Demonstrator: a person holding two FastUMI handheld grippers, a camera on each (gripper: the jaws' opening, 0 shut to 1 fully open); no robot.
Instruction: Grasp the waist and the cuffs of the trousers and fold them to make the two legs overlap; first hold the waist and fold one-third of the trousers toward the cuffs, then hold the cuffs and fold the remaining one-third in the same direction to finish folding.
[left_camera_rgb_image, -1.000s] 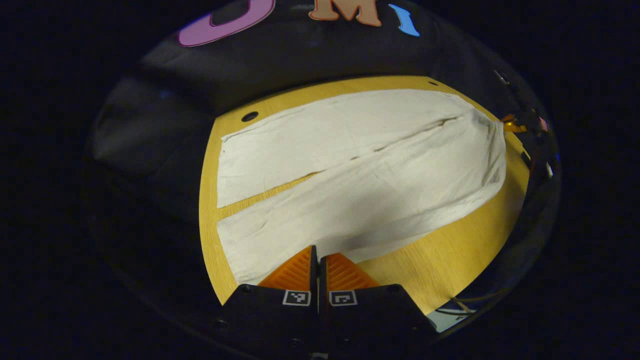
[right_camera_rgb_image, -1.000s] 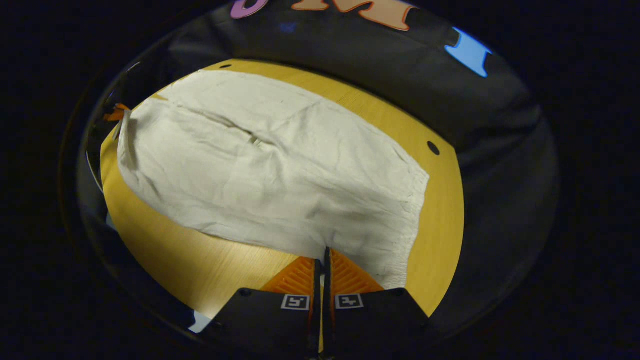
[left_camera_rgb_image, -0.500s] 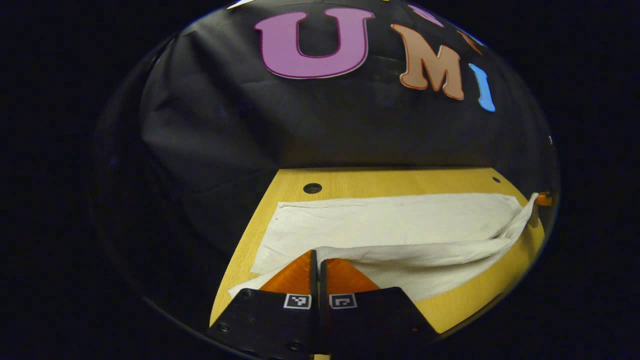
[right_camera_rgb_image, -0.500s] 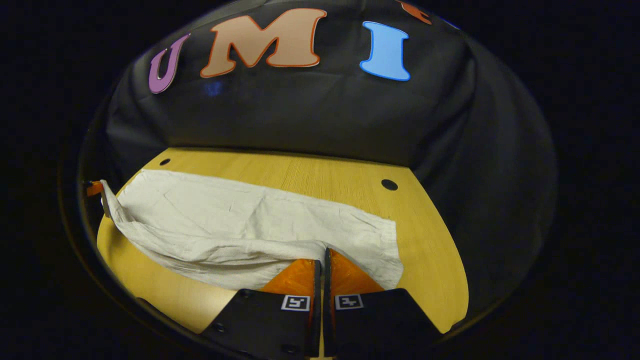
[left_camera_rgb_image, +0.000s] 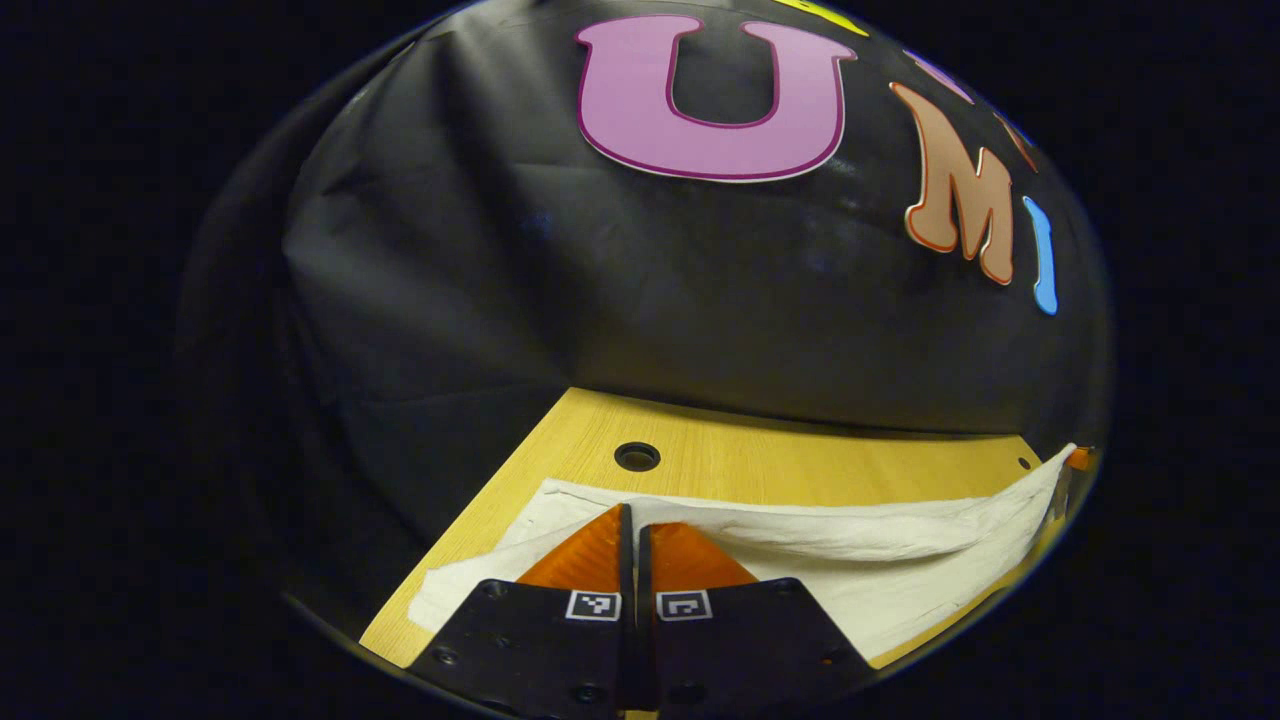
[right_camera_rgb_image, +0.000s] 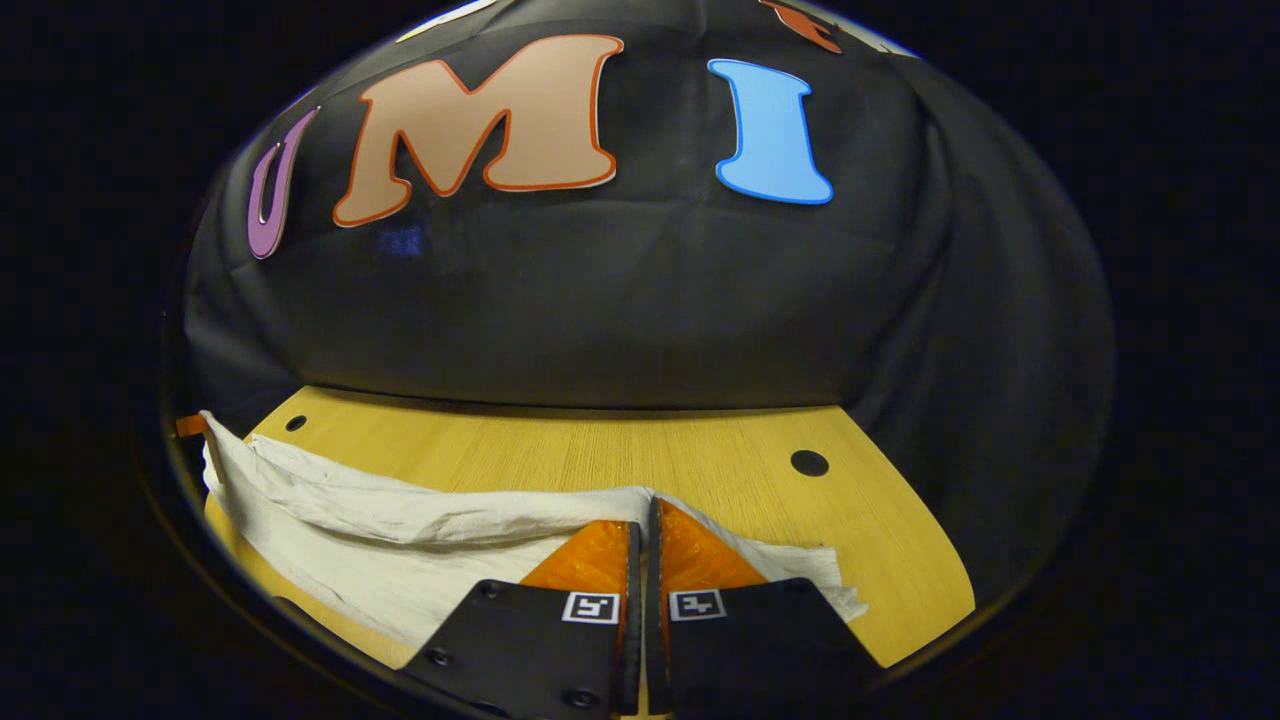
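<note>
So in the left gripper view, my left gripper (left_camera_rgb_image: 630, 520) is sitting at 6 o'clock with its fingers (left_camera_rgb_image: 585, 555) pressed nearly together, pinching a lifted edge of the white trousers (left_camera_rgb_image: 900, 585). The cloth is running off from there toward 3 o'clock in a long raised fold, and way out at that edge I'm seeing the tip of my other gripper holding the far end up.

Right gripper view is looking much the same: my right gripper (right_camera_rgb_image: 645, 515) is at 6 o'clock, fingers (right_camera_rgb_image: 700, 560) squeezed to a thin slit with the trouser edge caught between them. A bunched bit of the fabric is spilling out toward 4 o'clock, and the main length is stretching toward 9 o'clock, where it's hanging from the left gripper's tip at the very edge.

Under the raised fold, more of the trousers is lying flat on the wooden counter (right_camera_rgb_image: 700, 460). Beyond the cloth, bare wood is showing, with a round hole (right_camera_rgb_image: 808, 463) at about 2 o'clock and a smaller hole (right_camera_rgb_image: 295, 423) near 10 o'clock. Past that, the black booth wall (right_camera_rgb_image: 600, 300) is rising up.
</note>
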